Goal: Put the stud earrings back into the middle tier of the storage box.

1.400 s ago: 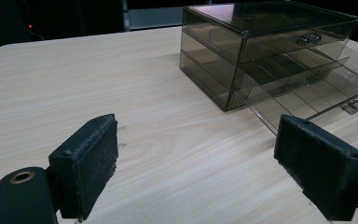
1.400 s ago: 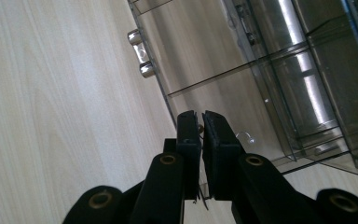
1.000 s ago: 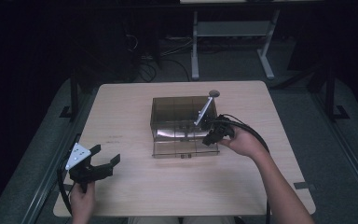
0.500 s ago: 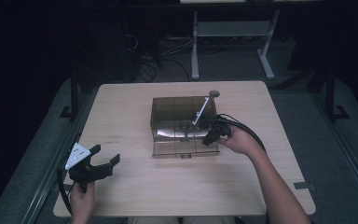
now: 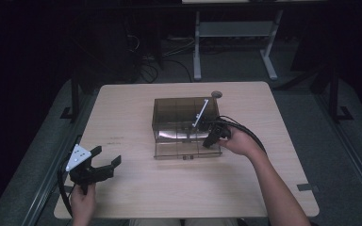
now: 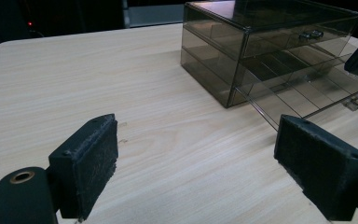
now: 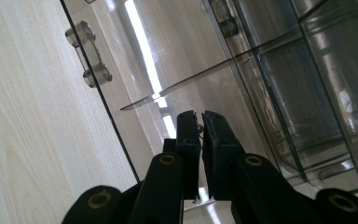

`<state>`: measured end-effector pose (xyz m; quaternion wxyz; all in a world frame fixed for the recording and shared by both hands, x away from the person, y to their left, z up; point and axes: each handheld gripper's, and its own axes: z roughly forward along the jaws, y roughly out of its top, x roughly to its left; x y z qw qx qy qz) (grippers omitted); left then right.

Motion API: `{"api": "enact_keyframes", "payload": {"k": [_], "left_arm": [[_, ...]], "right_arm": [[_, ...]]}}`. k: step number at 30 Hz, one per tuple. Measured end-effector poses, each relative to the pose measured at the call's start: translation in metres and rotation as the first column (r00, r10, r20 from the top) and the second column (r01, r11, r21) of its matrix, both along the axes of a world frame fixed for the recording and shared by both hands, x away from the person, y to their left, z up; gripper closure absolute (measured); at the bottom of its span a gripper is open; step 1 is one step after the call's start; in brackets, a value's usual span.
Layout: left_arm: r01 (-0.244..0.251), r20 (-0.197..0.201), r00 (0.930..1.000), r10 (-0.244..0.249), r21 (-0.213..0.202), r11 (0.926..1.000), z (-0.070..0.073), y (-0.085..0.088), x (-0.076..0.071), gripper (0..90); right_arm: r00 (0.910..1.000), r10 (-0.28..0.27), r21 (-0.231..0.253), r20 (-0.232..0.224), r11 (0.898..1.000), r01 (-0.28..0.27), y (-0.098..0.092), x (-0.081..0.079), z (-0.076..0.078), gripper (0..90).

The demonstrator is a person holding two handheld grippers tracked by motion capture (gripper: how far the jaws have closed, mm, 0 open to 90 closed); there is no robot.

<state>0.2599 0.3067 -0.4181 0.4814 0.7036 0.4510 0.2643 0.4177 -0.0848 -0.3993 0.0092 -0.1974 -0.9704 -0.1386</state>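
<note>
your left claw (image 5: pixel 107 165) sits at the lower left of the high view, held in your left hand (image 5: pixel 82 203) over the bare table (image 5: pixel 136 113), jaws spread wide with nothing between them. in the left gripper view the two pads (image 6: pixel 89 161) stand far apart with only wood grain between. the smoky clear drawer box (image 5: pixel 184 115) is at mid-frame in the high view, a little right of centre, with its lower drawer (image 5: pixel 187 149) pulled out toward you. your right claw (image 5: pixel 212 139) is at the right end of that open drawer, held in your right hand (image 5: pixel 239 141). in the right gripper view its jaws are pressed nearly together over the drawer's clear wall (image 7: pixel 121 93); something small sits in the slit, cannot tell what. a clear handle (image 7: pixel 89 55) shows at upper left of that view.
</note>
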Motion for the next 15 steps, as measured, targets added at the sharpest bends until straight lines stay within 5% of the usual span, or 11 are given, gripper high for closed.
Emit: {"api": "enact_keyframes", "payload": {"k": [15], "left_arm": [[0.000,0.004,1.0000,0.000,0.000,1.0000,0.0003,-0.0003,-0.0015,12.9]], "right_arm": [[1.0000,0.000,0.036,0.005,0.999,0.000,-0.0019,-0.0028,0.0053,80.4]]}}
